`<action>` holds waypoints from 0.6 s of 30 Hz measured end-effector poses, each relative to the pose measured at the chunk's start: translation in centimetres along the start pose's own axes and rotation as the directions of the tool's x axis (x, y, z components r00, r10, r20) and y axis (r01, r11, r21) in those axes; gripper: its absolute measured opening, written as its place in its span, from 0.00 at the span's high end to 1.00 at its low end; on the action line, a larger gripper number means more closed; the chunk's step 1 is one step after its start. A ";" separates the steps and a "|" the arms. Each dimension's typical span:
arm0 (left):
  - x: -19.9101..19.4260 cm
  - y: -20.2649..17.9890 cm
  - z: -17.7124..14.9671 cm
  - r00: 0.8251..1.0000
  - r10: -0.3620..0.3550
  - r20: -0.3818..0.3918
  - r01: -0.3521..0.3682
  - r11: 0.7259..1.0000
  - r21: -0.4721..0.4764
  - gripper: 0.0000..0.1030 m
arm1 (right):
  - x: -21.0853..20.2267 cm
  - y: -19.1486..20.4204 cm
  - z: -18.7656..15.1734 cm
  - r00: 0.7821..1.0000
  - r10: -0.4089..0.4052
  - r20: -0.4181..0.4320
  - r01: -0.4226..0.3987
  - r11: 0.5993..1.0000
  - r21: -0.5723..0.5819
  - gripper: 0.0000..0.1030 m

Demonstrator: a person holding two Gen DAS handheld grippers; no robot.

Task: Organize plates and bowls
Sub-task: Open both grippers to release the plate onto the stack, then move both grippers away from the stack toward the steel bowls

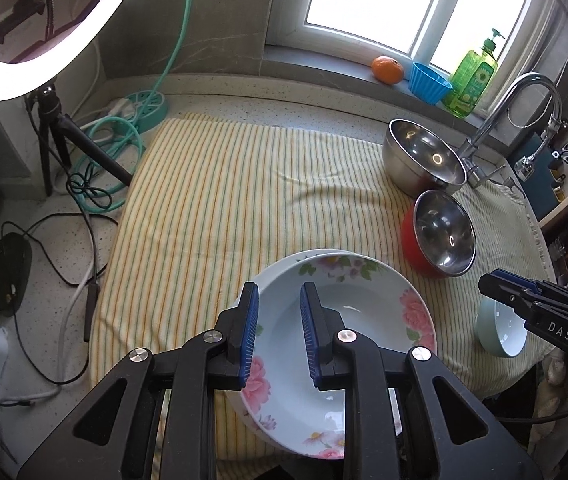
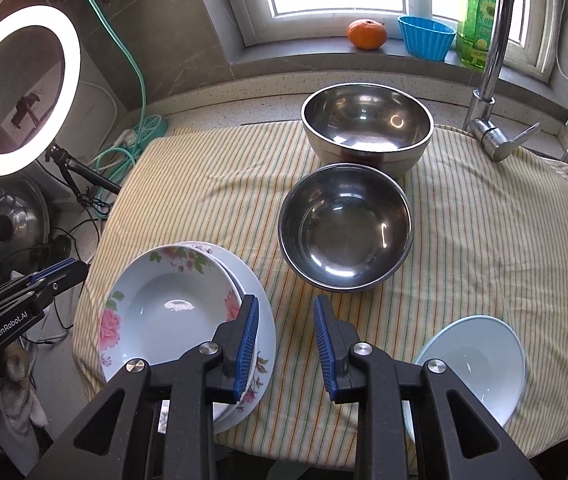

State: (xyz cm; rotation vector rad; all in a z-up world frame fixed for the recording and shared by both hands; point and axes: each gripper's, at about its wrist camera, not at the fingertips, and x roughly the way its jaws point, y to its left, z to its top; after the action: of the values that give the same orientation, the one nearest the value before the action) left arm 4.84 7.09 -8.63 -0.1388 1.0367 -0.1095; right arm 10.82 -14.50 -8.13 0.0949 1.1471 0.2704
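Observation:
A stack of floral plates [image 1: 364,320] [image 2: 164,312] lies on the striped towel [image 1: 224,200] near its front edge. My left gripper [image 1: 280,328] is open, its fingers straddling the top plate's near rim. My right gripper [image 2: 286,340] is open and empty above the towel, between the plates and a pale blue bowl [image 2: 480,364] [image 1: 500,328]. A red-sided steel bowl [image 1: 440,236] [image 2: 346,228] sits mid-towel, a larger steel bowl [image 1: 424,156] [image 2: 368,124] behind it. The right gripper also shows in the left wrist view [image 1: 500,292], the left gripper in the right wrist view [image 2: 64,272].
A faucet [image 2: 492,80] stands at the back right. An orange [image 2: 367,34], blue cup [image 2: 426,36] and green soap bottle [image 2: 478,20] sit on the windowsill. A ring light [image 2: 20,88] on a tripod, cables [image 1: 96,168] and a pot lid [image 2: 4,232] crowd the left.

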 end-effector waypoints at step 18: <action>-0.6 -0.9 2.2 0.999 0.005 0.044 -0.005 1.000 -0.004 0.78 | -3.7 -3.7 1.0 0.996 0.033 0.086 -0.044 0.992 0.121 0.56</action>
State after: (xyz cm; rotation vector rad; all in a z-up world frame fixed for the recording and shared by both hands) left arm 6.45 6.46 -6.87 -0.1420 0.9937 -0.0998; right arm 10.90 -18.95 -5.25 0.2353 1.0792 0.2277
